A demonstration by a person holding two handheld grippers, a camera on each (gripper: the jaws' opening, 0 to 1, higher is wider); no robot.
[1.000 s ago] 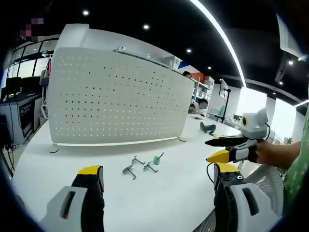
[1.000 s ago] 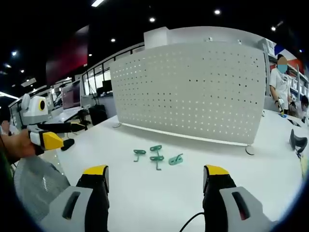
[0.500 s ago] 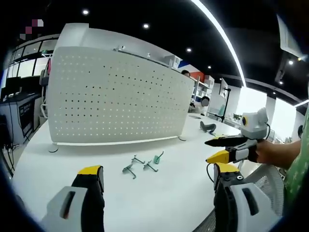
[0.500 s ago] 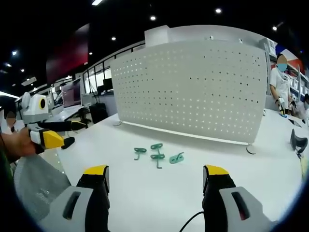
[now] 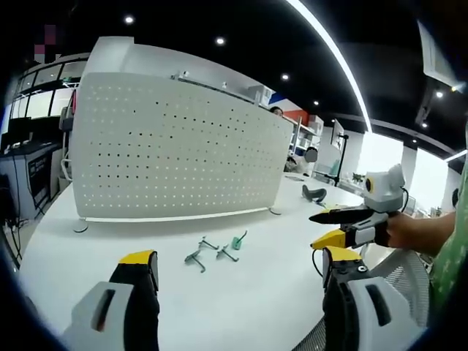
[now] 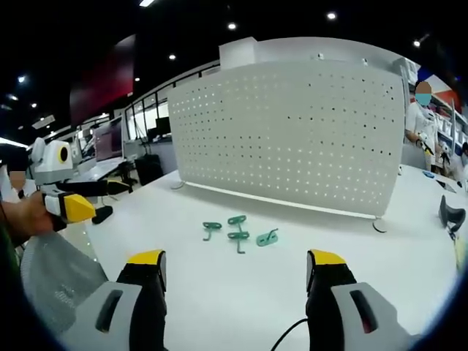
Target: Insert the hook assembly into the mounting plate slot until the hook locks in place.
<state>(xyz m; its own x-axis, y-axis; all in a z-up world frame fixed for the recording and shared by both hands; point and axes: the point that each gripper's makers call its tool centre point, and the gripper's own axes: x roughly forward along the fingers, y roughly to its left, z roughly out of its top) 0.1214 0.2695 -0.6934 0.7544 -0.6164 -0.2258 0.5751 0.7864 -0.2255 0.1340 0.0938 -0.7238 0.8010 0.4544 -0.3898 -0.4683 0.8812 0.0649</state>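
A white perforated mounting plate stands upright on the white table. Several green hooks lie loose on the table in front of it, apart from both grippers. My left gripper stands open well short of the hooks, nothing between its jaws; it also shows at the left of the right gripper view, held by a hand. My right gripper is open and empty too, and shows at the right of the left gripper view.
A black object lies on the table past the plate's end. A grey mesh chair back sits at the table's near edge. A person stands beyond the plate. Desks with monitors line the far side.
Both views shifted only slightly. The hooks and plate have not moved, and both grippers stay open.
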